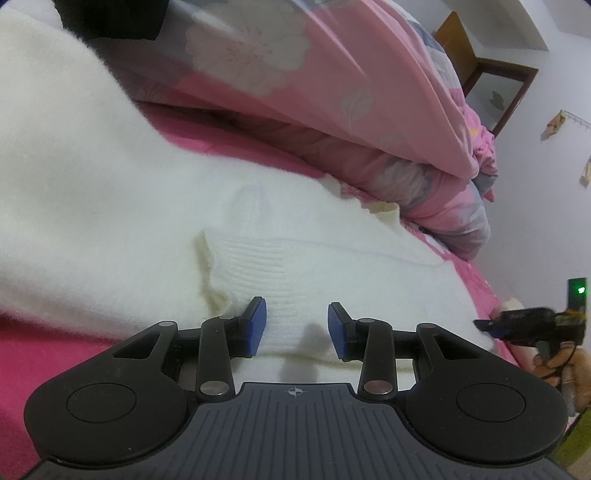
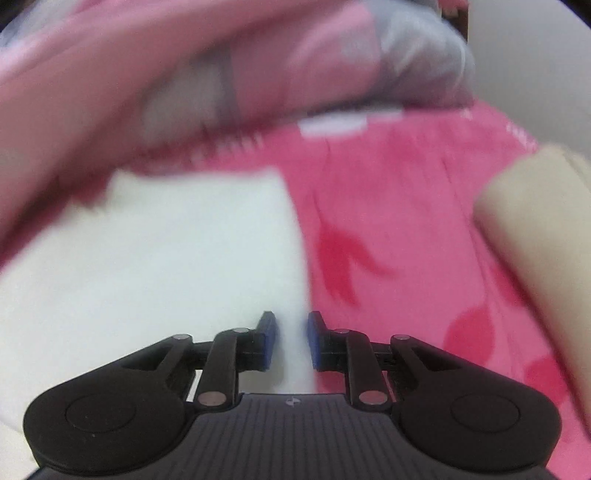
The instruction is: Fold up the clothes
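A white fuzzy sweater [image 1: 110,184] lies spread on the pink bedsheet [image 1: 44,350]. My left gripper [image 1: 298,329] hovers over its ribbed hem [image 1: 258,269]. Its blue pads [image 1: 258,328] stand apart, with flat, unbunched fabric between them. In the blurred right wrist view, my right gripper [image 2: 291,339] sits at the sweater's [image 2: 166,258] right edge. Its pads [image 2: 269,339] leave a narrow gap with white fabric showing in it. The left wrist view shows the right gripper [image 1: 491,326] at the sweater's far right, held by a hand [image 1: 554,363].
A bunched pink floral quilt [image 1: 332,74] rises just behind the sweater. Something dark [image 1: 110,18] lies at the top left. A wooden frame [image 1: 491,85] and wall hooks [image 1: 561,122] stand past the bed. A blurred beige shape [image 2: 535,229] sits right of the pink sheet [image 2: 406,221].
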`<state>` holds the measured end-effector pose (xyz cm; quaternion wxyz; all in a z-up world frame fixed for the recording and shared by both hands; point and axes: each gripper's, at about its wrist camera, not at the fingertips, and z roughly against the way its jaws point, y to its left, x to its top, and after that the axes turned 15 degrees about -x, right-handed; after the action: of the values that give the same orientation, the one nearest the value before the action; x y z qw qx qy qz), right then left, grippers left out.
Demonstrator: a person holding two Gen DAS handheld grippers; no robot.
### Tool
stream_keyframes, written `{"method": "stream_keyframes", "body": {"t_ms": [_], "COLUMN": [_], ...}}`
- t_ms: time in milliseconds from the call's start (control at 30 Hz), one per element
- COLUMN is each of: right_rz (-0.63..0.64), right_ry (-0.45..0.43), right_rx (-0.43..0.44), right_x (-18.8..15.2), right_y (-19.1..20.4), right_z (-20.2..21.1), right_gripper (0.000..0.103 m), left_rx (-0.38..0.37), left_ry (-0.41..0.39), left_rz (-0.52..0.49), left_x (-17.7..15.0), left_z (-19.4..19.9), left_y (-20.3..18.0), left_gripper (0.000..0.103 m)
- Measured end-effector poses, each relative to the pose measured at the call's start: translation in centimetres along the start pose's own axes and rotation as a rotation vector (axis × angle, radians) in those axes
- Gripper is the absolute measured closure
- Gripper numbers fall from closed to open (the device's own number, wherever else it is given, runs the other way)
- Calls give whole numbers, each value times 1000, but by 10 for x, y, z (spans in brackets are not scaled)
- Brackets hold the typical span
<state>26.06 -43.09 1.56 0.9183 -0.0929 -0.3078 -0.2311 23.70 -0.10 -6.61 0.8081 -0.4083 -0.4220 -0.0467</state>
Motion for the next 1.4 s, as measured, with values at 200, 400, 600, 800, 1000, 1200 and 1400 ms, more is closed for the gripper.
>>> {"method": "stream_keyframes", "body": {"t_ms": [200, 400, 600, 800, 1000, 1200, 1400], "right_rz": [94, 180, 163, 227, 182, 329, 358], "right_ry": [-80, -98, -166, -235, -281, -329, -382], "right_rx": [46, 7, 10, 56, 65, 105, 74], "right_x": [-5, -38, -40, -82, -83, -107, -114], "right_y": [4, 32, 49, 80, 89, 124, 129], "right_z": [76, 42, 80, 68, 90, 81, 82], "right_gripper": [82, 83, 83, 82, 81, 81, 80], "left_rx": [-4, -24, -37, -33, -23, -10, 63], "left_ry": [-2, -10, -15, -14, -11, -8, 9], "left_rz": [7, 32, 49, 42, 25, 12, -67], "left_x": [0, 0, 1, 1, 0, 0, 1], "left_z": [0, 1, 1, 1, 1, 1, -1], "left_y": [1, 6, 8, 7, 5, 4, -15], "left_gripper": [66, 66, 65, 65, 65, 65, 62]}}
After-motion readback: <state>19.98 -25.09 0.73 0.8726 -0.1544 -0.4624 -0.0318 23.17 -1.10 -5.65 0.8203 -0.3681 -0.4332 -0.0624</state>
